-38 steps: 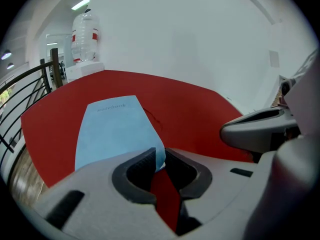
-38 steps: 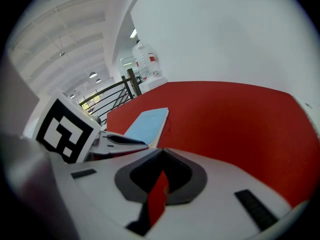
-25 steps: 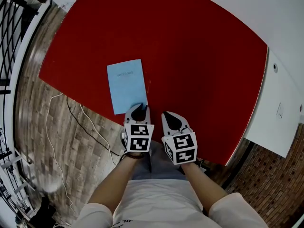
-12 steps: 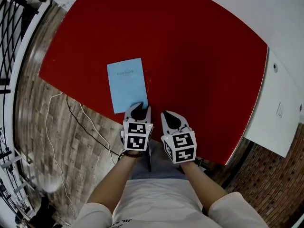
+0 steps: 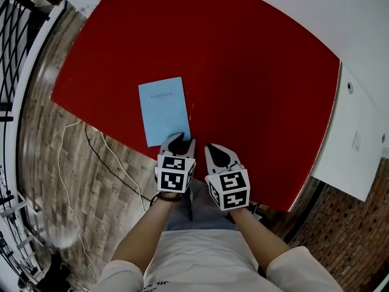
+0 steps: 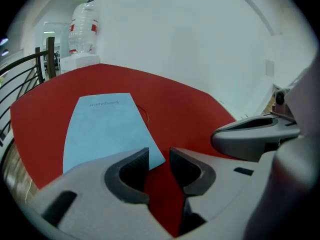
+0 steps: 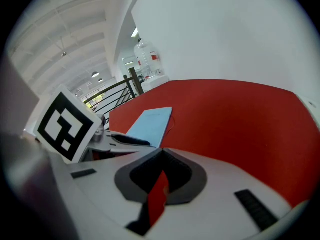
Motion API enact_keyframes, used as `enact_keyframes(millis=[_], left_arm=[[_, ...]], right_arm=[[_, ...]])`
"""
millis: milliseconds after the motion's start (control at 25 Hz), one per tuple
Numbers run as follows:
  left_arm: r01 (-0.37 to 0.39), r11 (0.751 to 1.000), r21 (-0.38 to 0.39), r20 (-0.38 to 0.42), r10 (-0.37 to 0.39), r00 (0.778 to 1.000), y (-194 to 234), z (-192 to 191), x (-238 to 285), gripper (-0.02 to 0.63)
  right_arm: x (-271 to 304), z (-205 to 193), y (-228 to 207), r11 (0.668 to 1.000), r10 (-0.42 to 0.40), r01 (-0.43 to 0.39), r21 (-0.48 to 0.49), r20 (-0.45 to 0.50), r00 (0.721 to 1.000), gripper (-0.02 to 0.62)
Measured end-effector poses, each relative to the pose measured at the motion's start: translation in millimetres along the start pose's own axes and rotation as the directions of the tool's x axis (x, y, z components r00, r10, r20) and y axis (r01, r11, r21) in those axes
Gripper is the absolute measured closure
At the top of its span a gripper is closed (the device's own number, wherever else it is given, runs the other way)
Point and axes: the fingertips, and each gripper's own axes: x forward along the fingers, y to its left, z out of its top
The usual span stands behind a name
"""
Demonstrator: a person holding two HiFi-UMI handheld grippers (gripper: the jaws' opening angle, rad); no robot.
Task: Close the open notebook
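Left tongs (image 6: 159, 158), tilted down, opening around notebook (image 6: 105, 129) corner; right tongs (image 7: 162, 156) closed.

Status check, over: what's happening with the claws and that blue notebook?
Left gripper jaws opening, nothing gripped. Right gripper shut, empty. Notebook lies closed on red table. Nothing in the way.

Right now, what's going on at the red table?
A person stands at the near edge of the red table with a claw in each hand. The light blue notebook lies flat and already closed, cover up. The left claw is at the notebook's near corner, its jaws opening and the pads not pressing on it. The right claw is beside it, shut and empty.
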Motion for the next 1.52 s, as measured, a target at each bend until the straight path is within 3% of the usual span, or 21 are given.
enact_keyframes(millis=[240, 360, 640, 800, 1080, 1520], left_arm=[[0.003, 0.999, -0.047, 0.038, -0.002, 0.999, 4, 2, -5, 0.494], [-0.012, 0.999, -0.031, 0.058, 0.014, 0.998, 11, 12, -19, 0.499], [-0.095, 0.995, 0.021, 0.134, 0.092, 0.987, 28, 39, -89, 0.595], [-0.110, 0.994, 0.005, 0.133, 0.108, 0.985, 26, 33, -130, 0.598], [-0.156, 0.987, -0.045, 0.209, 0.162, 0.964, 19, 41, -195, 0.600], [-0.210, 0.973, -0.097, 0.279, 0.229, 0.932, 27, 50, -225, 0.598]], right_arm=[[-2, -3, 4, 1.000, -0.005, 0.005, -0.004, -0.002, 1.000, 0.589], [-3, 0, 11, 1.000, -0.003, 0.003, -0.010, -0.003, 1.000, 0.589], [-23, 25, 40, 0.998, 0.017, -0.016, -0.057, 0.013, 1.000, 0.589], [-35, 37, 66, 0.996, 0.041, -0.040, -0.082, 0.011, 0.999, 0.589], [-64, 58, 108, 0.986, 0.096, -0.093, -0.140, 0.016, 0.995, 0.589], [-77, 68, 124, 0.981, 0.131, -0.127, -0.146, 0.023, 0.991, 0.589]])
